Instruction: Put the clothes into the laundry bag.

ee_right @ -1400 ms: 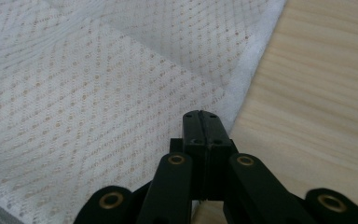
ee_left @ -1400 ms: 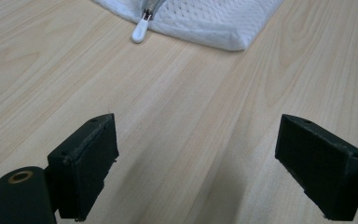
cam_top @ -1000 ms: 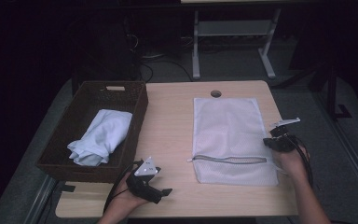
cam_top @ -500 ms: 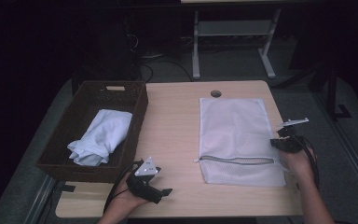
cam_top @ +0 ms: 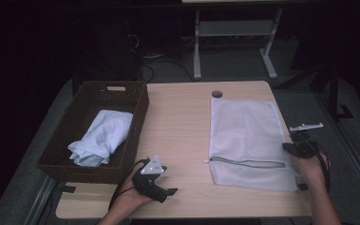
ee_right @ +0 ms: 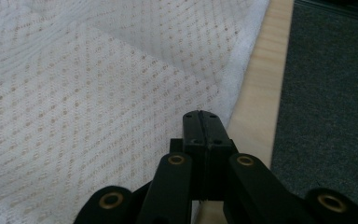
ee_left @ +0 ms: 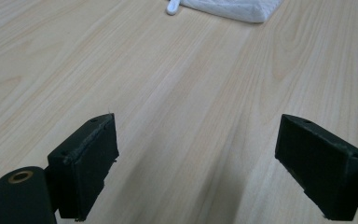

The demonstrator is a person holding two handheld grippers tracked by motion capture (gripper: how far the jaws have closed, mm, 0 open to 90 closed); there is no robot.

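Note:
A white mesh bag [cam_top: 248, 136] with a zipper [cam_top: 246, 162] near its front end lies flat on the right half of the wooden table [cam_top: 183, 117]. At the bag's right edge my right gripper [cam_top: 287, 146] is shut on the mesh. In the right gripper view the jaws [ee_right: 200, 122] meet tightly over the mesh bag [ee_right: 98, 93], just inside its hem. My left gripper [cam_top: 168, 190] rests near the table's front edge, pointing right. Its jaws [ee_left: 200, 168] stand wide open over bare wood, with the bag's corner [ee_left: 233, 7] and the zipper pull [ee_left: 172, 8] far ahead.
A dark woven basket [cam_top: 138, 101] at the table's left holds a crumpled pale blue cloth [cam_top: 101, 138]. A cable hole [cam_top: 217, 94] sits near the far edge. The table's right edge [ee_right: 261, 93] lies close beside the right gripper, with grey carpet [ee_right: 331, 93] beyond.
The right gripper has moved to the right, and the mesh bag has slid right with it across the table. The left gripper has stayed where it was.

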